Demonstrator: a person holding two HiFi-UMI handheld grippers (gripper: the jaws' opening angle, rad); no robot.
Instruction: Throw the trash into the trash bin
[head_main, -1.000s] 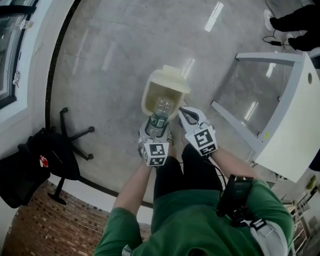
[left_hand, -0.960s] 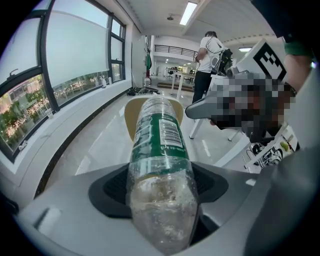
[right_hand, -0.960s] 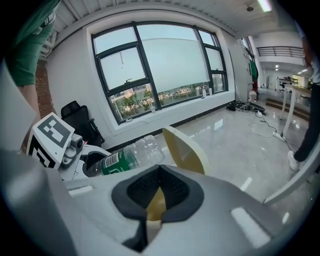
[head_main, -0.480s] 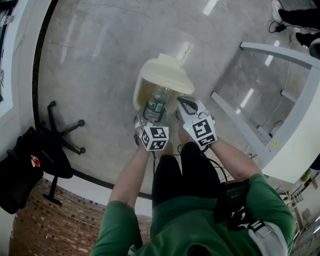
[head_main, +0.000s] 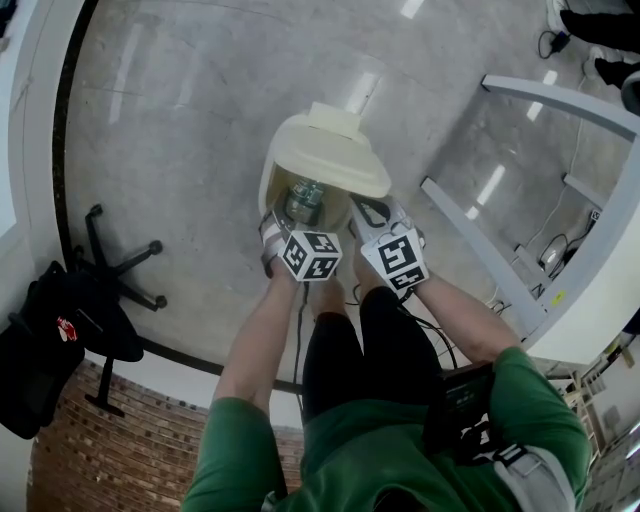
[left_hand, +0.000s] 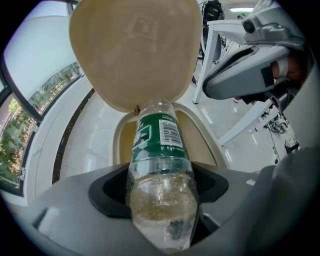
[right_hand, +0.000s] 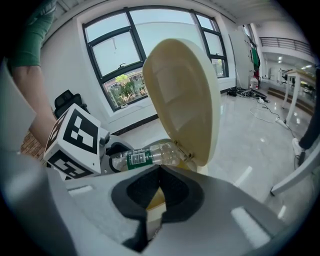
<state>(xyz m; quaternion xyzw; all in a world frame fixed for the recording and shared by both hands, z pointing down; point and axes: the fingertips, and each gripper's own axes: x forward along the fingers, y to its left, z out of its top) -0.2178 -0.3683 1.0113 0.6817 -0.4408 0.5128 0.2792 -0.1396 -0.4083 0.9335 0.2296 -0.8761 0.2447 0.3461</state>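
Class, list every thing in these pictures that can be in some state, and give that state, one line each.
trash bin lid: swung up, open.
trash bin: mouth uncovered.
plastic bottle: nearly empty, gripped at its base, neck pointing into the trash bin.
left gripper: fingers shut on the plastic bottle.
right gripper: fingers shut, nothing between them.

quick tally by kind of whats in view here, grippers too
plastic bottle: 1
trash bin: 1
grippers: 2 (left gripper, right gripper)
office chair: 1
white table: 1
total: 6
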